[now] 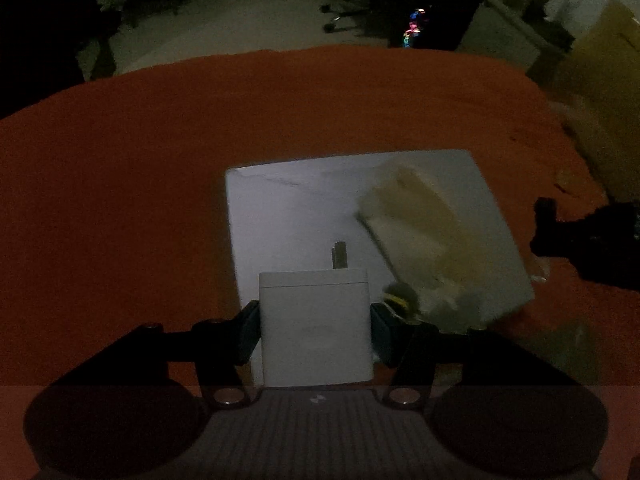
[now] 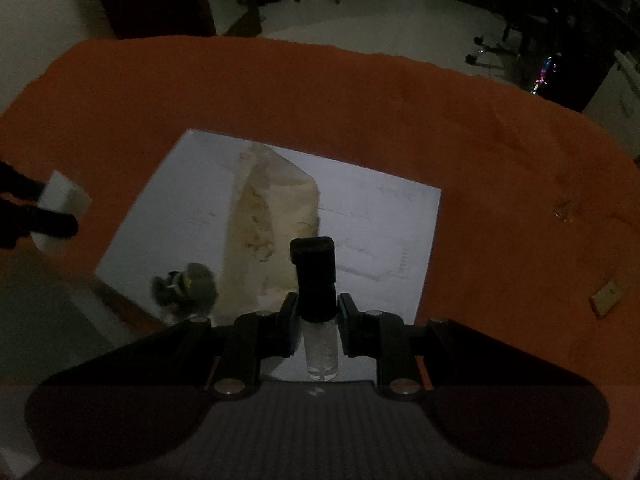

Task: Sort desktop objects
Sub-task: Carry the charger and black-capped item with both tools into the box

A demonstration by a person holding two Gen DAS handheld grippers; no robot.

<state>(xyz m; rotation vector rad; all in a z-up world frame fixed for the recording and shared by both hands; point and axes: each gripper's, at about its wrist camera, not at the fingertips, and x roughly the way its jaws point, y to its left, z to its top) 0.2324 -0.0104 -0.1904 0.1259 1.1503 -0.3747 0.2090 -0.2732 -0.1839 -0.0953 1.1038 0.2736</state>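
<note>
My left gripper [image 1: 314,316] is shut on a white charger plug [image 1: 314,328], its metal prongs [image 1: 339,255] pointing forward, held over a white sheet [image 1: 288,220] on the orange tablecloth [image 1: 160,160]. My right gripper [image 2: 319,312] is shut on a small clear bottle with a black cap [image 2: 316,276], over the same sheet [image 2: 380,232]. A cream plastic bag [image 1: 416,236] lies on the sheet, also in the right wrist view [image 2: 272,232]. A small dark object with a yellow spot [image 2: 188,286] lies by its end. The left gripper with the plug [image 2: 60,208] shows at the left edge of the right wrist view.
A small tan card [image 2: 608,298] and a clear scrap [image 2: 562,212] lie on the cloth at the right. The right gripper's dark shape [image 1: 580,240] shows at the right of the left wrist view. A cardboard box [image 1: 600,80] and office chairs [image 1: 344,12] stand beyond the table.
</note>
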